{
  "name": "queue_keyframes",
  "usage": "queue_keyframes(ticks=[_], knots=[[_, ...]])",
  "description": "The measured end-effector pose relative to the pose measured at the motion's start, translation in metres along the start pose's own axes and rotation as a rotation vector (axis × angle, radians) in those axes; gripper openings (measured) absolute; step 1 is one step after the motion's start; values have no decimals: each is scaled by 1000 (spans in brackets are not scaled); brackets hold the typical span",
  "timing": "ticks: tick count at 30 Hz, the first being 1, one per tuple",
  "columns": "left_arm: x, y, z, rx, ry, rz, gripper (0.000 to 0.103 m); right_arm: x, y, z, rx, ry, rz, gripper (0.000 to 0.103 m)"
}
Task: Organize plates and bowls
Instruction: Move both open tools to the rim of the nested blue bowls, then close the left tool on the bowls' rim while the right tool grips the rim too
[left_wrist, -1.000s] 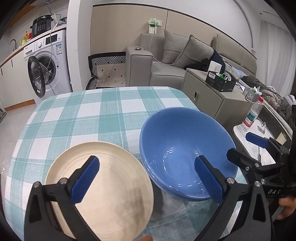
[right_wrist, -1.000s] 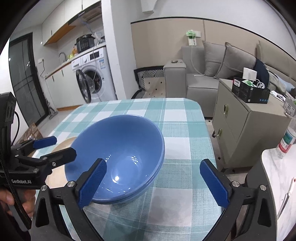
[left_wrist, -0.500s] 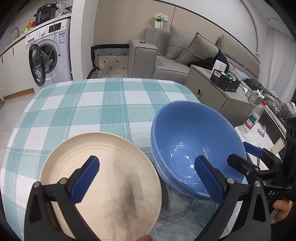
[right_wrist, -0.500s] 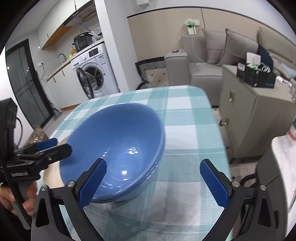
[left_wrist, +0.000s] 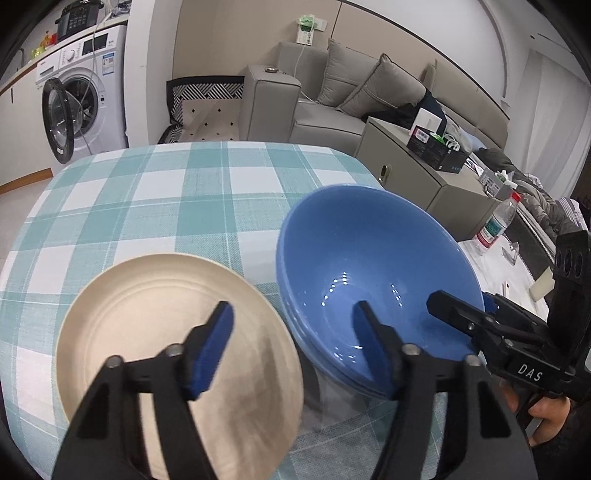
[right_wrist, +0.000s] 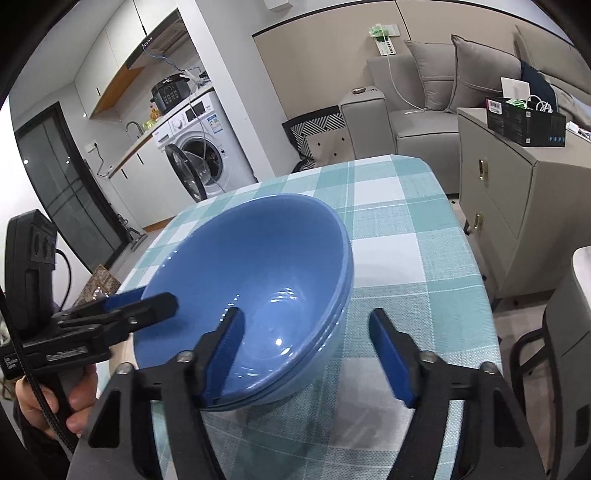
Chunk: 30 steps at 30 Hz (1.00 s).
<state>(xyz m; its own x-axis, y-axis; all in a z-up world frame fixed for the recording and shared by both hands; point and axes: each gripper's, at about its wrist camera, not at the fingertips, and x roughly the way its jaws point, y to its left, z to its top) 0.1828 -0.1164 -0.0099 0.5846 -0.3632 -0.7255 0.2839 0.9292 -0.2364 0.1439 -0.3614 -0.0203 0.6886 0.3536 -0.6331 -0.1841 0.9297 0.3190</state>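
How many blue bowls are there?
2, I think: the blue bowls sit nested in one stack on the checked table, beside the cream plate. Only layered rims show, so another could hide inside.

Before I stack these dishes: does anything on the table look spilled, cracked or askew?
Nothing stands out: the blue bowls sit nested on the tablecloth, the cream plate lies flat beside them, no spills or chips visible.
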Motion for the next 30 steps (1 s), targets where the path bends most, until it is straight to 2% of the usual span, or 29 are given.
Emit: queue_keyframes(ticks=[4, 8, 11, 30], knots=[[2, -6, -1, 4, 7, -22, 49, -3, 6, 0, -19, -13, -5, 54], [1, -15, -2, 28, 13, -35, 46, -4, 8, 0, -30, -18, -19, 52], [2, -20, -3, 50, 12, -2, 46, -6, 8, 0, -29, -22, -22, 51], [-4, -24, -2, 39, 15, 23, 46, -12, 10, 2, -25, -28, -34, 51]])
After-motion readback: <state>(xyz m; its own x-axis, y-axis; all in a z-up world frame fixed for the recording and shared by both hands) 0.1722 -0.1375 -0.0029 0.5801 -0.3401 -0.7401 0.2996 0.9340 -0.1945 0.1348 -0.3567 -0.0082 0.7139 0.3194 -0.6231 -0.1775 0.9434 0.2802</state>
